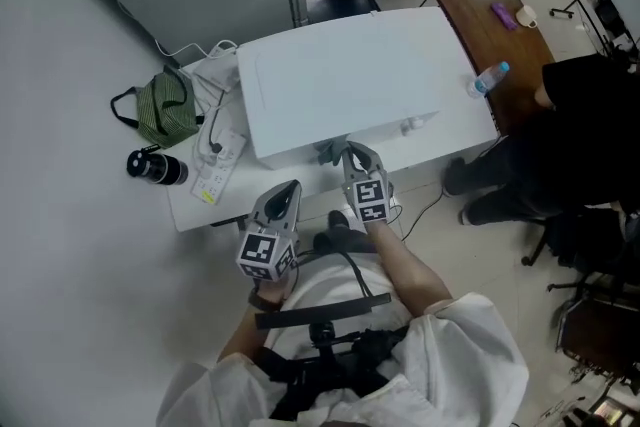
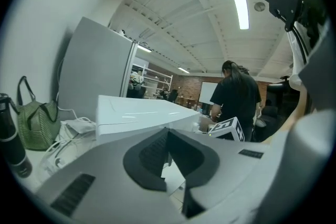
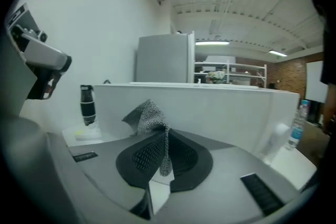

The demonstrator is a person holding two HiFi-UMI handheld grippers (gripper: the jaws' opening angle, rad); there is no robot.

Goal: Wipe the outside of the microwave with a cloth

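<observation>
At microwave [image 1: 350,75] front: right gripper [image 3: 165,144] pinches cloth [image 3: 148,115], wipe likely starting; left gripper [image 2: 167,136] jaws together, empty. Next: press, sweep sideways.

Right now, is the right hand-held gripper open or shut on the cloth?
Shut on it: the jaws of the right hand-held gripper press together, with the grey cloth pinched between them.

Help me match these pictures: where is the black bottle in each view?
Head view: black bottle at left, below the green bag.
Left gripper view: far left edge, beside that bag.
Right gripper view: left of centre, upright.
Shared landmark: the white microwave, to the bottle's right in all three.
</observation>
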